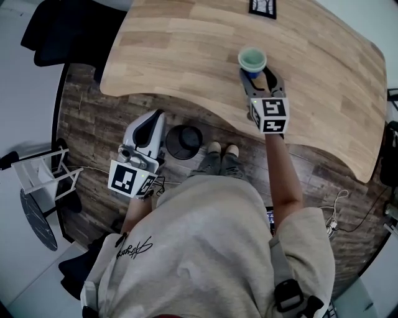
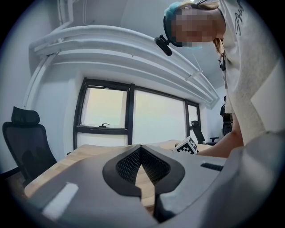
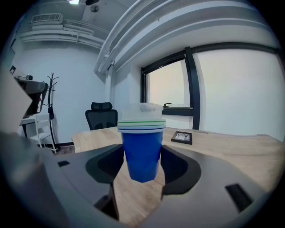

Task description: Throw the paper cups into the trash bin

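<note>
A stack of paper cups (image 1: pixel 252 60), blue outside with green and white rims, stands upright between the jaws of my right gripper (image 1: pixel 257 74) over the wooden table (image 1: pixel 186 56). In the right gripper view the blue cup (image 3: pixel 142 151) fills the gap and both jaws press its sides, so the right gripper (image 3: pixel 142 165) is shut on it. A round black trash bin (image 1: pixel 184 141) sits on the floor by the table's near edge. My left gripper (image 1: pixel 157 118) hangs just left of the bin. Its jaws meet at the tips, so the left gripper (image 2: pixel 141 148) is shut and holds nothing.
A small black picture frame (image 1: pixel 262 7) lies at the table's far side, behind the cups (image 3: pixel 181 137). A black office chair (image 1: pixel 68 31) stands at the far left corner. A white stand (image 1: pixel 43 174) is on the floor to my left. My feet (image 1: pixel 222 149) are next to the bin.
</note>
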Motion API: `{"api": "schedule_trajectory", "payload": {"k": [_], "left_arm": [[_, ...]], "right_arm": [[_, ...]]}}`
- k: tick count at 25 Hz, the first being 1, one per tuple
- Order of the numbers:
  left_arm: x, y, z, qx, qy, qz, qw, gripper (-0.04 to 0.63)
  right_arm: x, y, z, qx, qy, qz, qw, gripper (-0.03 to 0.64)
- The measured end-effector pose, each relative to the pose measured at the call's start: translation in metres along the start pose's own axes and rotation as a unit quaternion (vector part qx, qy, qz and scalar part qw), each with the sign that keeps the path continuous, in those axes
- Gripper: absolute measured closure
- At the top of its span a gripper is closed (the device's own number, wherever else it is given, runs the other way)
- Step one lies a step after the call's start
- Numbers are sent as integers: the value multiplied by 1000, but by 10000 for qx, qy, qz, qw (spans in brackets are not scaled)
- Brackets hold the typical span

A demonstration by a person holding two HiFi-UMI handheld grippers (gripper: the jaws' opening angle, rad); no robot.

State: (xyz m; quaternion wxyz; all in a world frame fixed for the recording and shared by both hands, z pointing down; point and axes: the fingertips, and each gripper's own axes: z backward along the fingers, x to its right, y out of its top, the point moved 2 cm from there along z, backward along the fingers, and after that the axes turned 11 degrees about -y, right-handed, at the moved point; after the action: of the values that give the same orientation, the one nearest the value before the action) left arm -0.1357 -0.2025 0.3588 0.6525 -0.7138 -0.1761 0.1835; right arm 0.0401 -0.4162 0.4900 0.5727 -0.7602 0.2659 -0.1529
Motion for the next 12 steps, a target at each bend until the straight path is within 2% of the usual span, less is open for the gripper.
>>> {"api": "schedule_trajectory", "payload": {"k": [12], "left_arm": [[15, 8, -24, 57, -481, -38, 9988, 594]], "right_arm": [[5, 37, 47, 347, 40, -9, 9994, 351]]}}
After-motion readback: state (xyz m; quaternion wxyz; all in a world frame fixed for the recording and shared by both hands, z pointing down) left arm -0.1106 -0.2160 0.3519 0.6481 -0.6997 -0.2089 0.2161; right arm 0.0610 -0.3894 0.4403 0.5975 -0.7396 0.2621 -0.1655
